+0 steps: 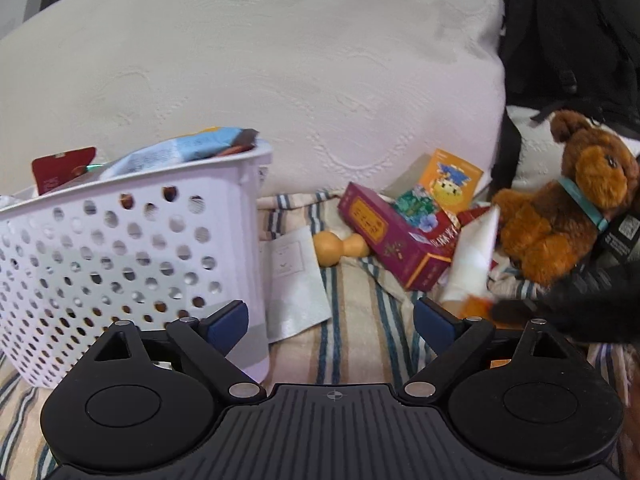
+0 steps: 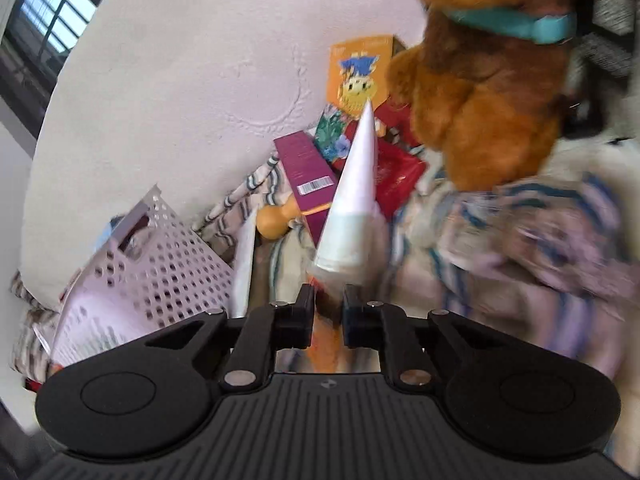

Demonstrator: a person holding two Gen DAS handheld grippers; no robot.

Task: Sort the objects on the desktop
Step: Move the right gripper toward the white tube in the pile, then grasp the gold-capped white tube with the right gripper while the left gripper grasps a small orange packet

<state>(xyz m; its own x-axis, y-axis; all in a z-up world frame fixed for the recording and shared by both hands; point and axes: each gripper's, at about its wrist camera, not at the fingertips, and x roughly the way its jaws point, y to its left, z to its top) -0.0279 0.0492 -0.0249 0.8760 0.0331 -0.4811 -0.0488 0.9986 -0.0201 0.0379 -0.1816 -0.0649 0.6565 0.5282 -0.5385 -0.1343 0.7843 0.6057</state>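
My right gripper (image 2: 329, 294) is shut on the orange-capped end of a white tube (image 2: 356, 184), which sticks out ahead of the fingers and points at the pile. The left wrist view shows the same tube (image 1: 474, 252) leaning beside a brown plush toy (image 1: 560, 216). My left gripper (image 1: 330, 314) stands open with nothing between its fingers, just right of a white perforated basket (image 1: 132, 248) that holds several packets. A maroon box (image 1: 384, 236), a wooden gourd (image 1: 340, 246) and an orange card (image 1: 452, 180) lie on the striped cloth (image 1: 360, 340).
A large cream pillow (image 1: 280, 80) rises behind everything. A black backpack (image 1: 572, 32) stands at the far right behind the plush toy. A flat white packet (image 1: 296, 284) lies against the basket's right side. A red packet (image 2: 396, 176) lies under the tube.
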